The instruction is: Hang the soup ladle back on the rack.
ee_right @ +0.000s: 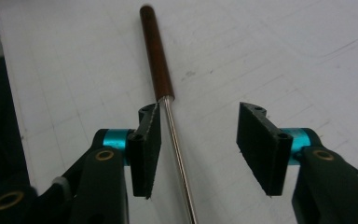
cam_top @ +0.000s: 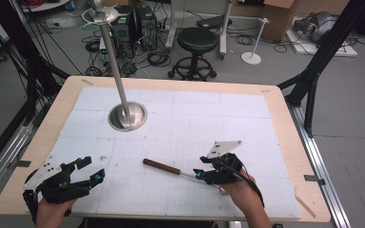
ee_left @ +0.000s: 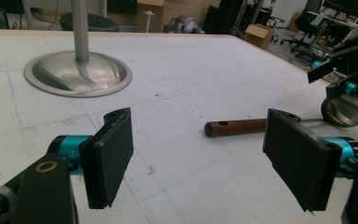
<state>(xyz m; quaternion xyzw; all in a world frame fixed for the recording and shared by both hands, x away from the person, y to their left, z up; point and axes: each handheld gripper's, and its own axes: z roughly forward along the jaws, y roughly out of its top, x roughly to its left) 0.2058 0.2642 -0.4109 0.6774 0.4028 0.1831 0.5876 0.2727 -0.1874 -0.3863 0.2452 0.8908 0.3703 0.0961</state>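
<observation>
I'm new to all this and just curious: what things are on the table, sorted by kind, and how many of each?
Ladles with a wooden handle: 1
Metal stands with a round base: 1
Hand-held grippers: 2, the left gripper and the right gripper
Total: 4

Ladle (ee_right: 161, 70) shaft runs off the bottom edge.

Our two handheld grippers, black with teal trim

We see black padded fingers (ee_right: 150, 149) on teal collars, brass-ringed pivots, and a grey three-cornered plate (cam_top: 222, 148) topping the right gripper (cam_top: 200, 174).
</observation>
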